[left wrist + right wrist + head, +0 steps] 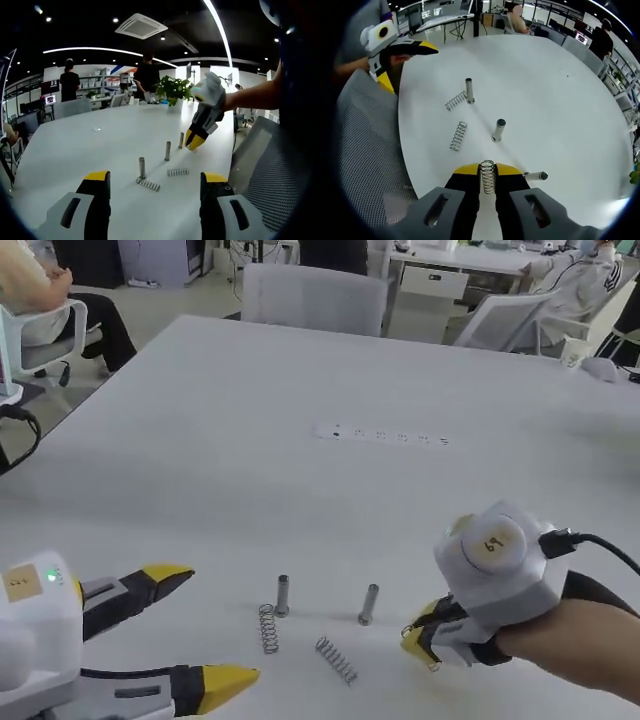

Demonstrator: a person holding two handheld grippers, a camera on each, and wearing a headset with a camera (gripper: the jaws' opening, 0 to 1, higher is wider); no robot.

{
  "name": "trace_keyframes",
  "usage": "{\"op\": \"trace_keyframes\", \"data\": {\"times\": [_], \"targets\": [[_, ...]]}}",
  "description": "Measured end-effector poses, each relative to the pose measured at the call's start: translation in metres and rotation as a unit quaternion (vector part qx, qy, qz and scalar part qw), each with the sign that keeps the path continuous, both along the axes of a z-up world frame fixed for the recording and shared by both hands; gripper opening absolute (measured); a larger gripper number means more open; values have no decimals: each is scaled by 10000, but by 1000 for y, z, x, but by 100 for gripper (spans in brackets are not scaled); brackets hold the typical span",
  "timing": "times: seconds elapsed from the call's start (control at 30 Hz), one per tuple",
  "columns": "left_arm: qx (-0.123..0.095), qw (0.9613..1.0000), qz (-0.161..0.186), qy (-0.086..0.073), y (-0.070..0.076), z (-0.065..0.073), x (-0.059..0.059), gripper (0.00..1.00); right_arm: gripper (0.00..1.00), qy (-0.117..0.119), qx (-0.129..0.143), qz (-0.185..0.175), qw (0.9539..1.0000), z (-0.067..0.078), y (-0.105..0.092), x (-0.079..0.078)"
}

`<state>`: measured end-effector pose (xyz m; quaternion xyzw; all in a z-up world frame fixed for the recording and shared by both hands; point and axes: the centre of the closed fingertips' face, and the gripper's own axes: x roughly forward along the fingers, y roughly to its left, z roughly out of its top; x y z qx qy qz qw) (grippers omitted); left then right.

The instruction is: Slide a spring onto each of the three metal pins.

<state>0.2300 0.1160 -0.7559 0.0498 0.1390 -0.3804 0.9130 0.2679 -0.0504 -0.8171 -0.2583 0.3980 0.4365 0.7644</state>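
Observation:
Three short metal pins stand upright on the white table (300,470): one (468,90) far, one (498,129) in the middle, one (536,176) just right of my right gripper's tips. My right gripper (487,171) is shut on a spring (488,180) that stands between its yellow tips. Two loose springs lie flat: one (455,100) against the far pin, one (458,135) between the pins. In the head view I see two pins (282,595) (369,603), both loose springs (268,628) (337,660) and the right gripper (420,640). My left gripper (222,623) hangs open and holds nothing, left of the pins.
A flush power strip (385,436) sits in the table's middle. Chairs (315,298) line the far edge, with seated people at the far left and right. A mesh chair (270,165) stands beside the table's near edge.

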Motion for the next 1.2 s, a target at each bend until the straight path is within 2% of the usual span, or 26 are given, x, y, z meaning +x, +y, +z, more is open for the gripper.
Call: {"op": "trace_keyframes", "data": {"times": [0.33, 0.43, 0.57, 0.73, 0.77, 0.8, 0.93, 1.1, 1.2], "targets": [[-71, 9999, -35, -67, -2, 8, 0, 69, 8, -177, 552, -229, 9981, 27, 7, -1], [-146, 9998, -85, -106, -6, 17, 1, 69, 8, -189, 910, -299, 9952, 42, 16, -2], [-222, 9995, -198, -138, -12, 26, 1, 67, 8, -281, 1139, -295, 9927, 58, 24, -1], [-377, 9984, -386, -169, -22, 40, 0, 65, 8, -387, 1668, -272, 9849, 85, 41, -1], [-382, 9983, -395, -179, -23, 41, 0, 65, 8, -383, 1706, -266, 9842, 87, 43, -2], [-395, 9980, -441, -201, -26, 45, -1, 64, 8, -382, 1918, -253, 9804, 97, 50, -3], [-505, 9971, -515, -236, -30, 53, -2, 62, 8, -433, 2161, -166, 9753, 113, 62, -7], [-743, 9951, -609, -238, -35, 67, -3, 57, 8, -450, 2664, 38, 9628, 139, 81, -16], [-886, 9934, -688, -229, -38, 74, -4, 53, 8, -442, 2871, 132, 9568, 151, 90, -21]]}}
